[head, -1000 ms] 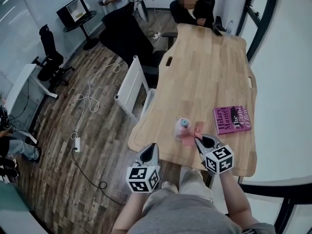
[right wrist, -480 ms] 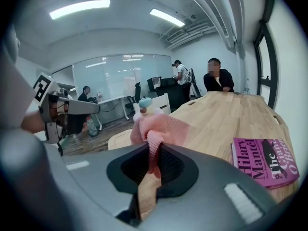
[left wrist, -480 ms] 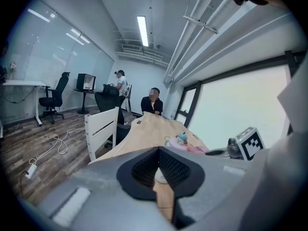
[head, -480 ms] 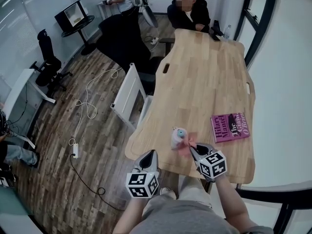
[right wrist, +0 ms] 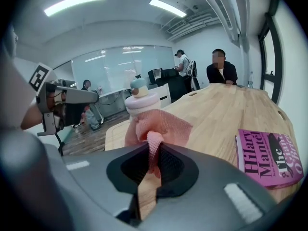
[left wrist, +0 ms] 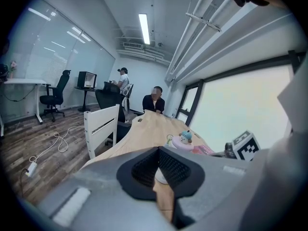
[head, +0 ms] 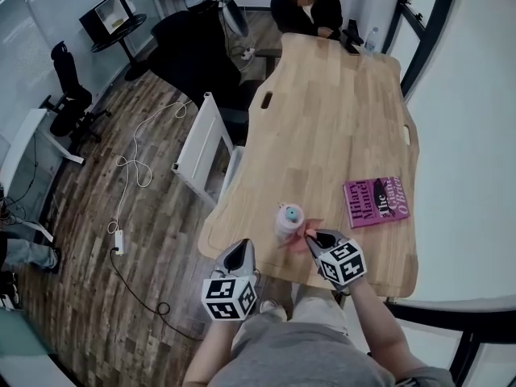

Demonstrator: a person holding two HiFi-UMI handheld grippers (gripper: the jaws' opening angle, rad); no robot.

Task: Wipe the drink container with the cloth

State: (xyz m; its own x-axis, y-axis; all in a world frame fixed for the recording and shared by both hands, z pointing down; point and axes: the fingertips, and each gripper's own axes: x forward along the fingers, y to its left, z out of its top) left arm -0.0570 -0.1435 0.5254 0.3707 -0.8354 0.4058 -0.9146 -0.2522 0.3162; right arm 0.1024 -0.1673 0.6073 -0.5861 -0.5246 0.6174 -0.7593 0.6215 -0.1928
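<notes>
Holding pink cloth [head: 301,237] clamped in right gripper [head: 317,239] against drink container [head: 289,218], lower centre, with left gripper [head: 239,252] closed, empty.

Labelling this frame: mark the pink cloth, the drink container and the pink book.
pink cloth [right wrist: 162,124]: right gripper view, bunched fold.
drink container [head: 289,215]: head view, lid.
pink book [head: 377,201]: head view, cover centre.

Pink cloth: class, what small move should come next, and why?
Probably rub the cloth around the drink container: the right gripper is shut on the cloth, which lies against the container's side, and the left gripper is shut, away from it.
</notes>
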